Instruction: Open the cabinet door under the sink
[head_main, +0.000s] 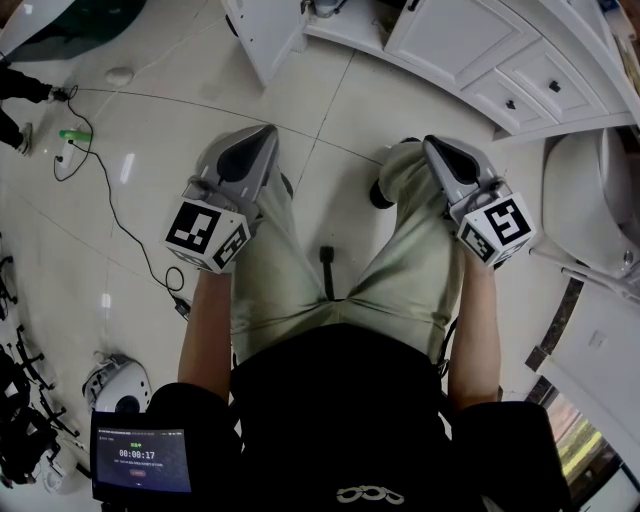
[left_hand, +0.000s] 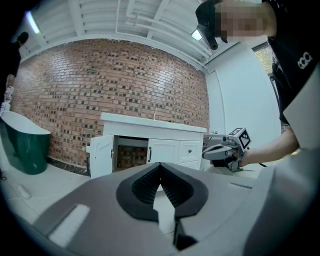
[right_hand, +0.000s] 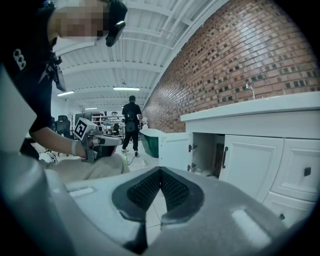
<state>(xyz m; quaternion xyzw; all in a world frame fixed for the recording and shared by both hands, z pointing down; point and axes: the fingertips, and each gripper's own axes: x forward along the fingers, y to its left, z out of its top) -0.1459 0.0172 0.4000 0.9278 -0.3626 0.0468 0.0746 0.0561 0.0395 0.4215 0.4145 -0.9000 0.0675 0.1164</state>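
The white sink cabinet (head_main: 460, 35) stands across the tiled floor in front of me. Its left door (left_hand: 101, 155) (right_hand: 175, 150) hangs open, showing a dark inside; the door next to it (left_hand: 162, 150) (right_hand: 250, 160) is closed. My left gripper (head_main: 266, 132) (left_hand: 160, 165) rests over the person's left knee, shut and empty. Over the right knee my right gripper (head_main: 430, 143) (right_hand: 160, 170) lies the same way, shut with nothing in it. Both point at the cabinet from well short of it. Each shows in the other's view: right gripper (left_hand: 205, 154), left gripper (right_hand: 119, 141).
A green tub (left_hand: 22, 145) stands left of the cabinet by the brick wall. A toilet (head_main: 590, 200) is at the right. Cables (head_main: 110, 200) trail over the floor at the left. A timer screen (head_main: 140, 455) sits by the left hip. A person (right_hand: 131, 120) stands far off.
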